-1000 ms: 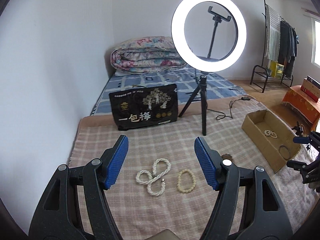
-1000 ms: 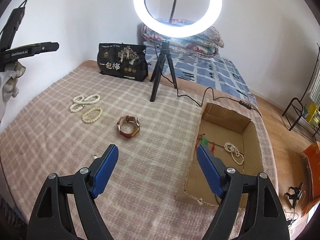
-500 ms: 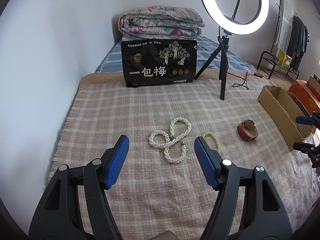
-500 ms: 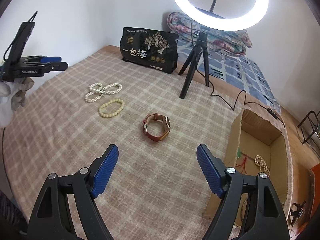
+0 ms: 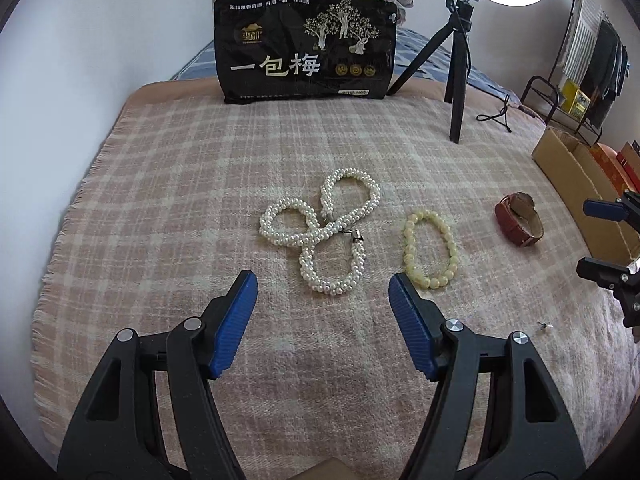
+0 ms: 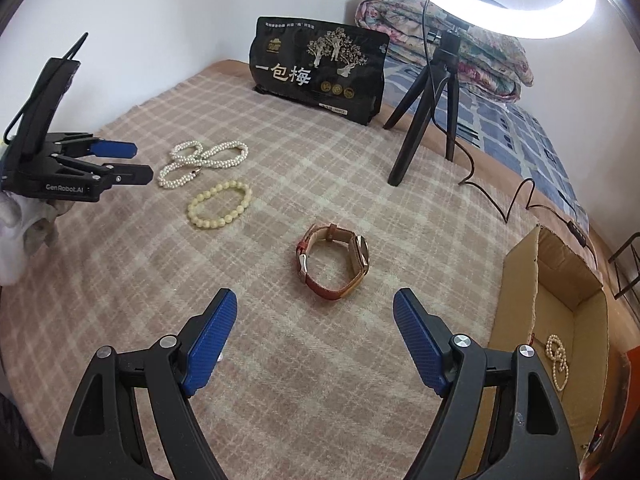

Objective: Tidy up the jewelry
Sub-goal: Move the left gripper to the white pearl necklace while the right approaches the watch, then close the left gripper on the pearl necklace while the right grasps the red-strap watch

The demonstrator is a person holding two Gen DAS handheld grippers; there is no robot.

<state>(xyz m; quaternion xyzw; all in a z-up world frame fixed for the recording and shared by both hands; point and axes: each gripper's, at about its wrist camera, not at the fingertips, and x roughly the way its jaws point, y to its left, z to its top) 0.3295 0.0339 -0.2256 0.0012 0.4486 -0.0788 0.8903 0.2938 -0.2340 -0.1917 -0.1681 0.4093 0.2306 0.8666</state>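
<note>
The left gripper (image 5: 323, 304) is held low over a plaid blanket (image 5: 168, 184), jaws spread wide w/ nothing between them. A looped white pearl necklace (image 5: 326, 232) is seen just ahead of the jaws, roughly centred on the gap; its nearest loop lies just short of the tips. A cream bead bracelet (image 5: 430, 249) is laid just ahead of the right jaw tip, beside the necklace but apart from it. A red-strap watch (image 5: 519, 219) is seen further out to the right of the jaws, near a cardboard box (image 5: 576, 184). A black snack bag (image 5: 306, 48) is stood upright far ahead, w/ a ring light tripod (image 5: 456, 80) ahead-right.

The right gripper (image 6: 315, 330) is likewise held w/ jaws wide apart, empty. The watch (image 6: 334, 262) is seen just ahead of the gap, on its side, strap closed in a loop. The bead bracelet (image 6: 220, 209) and pearl necklace (image 6: 202, 162) are placed further ahead-left of the jaws, next to the left gripper (image 6: 138, 162). The cardboard box (image 6: 520, 280) is set to the right of the right jaw; a small pearl piece (image 6: 557, 360) is seen lying inside on its floor. Snack bag (image 6: 320, 68) and tripod (image 6: 424, 120) are found far ahead.
</note>
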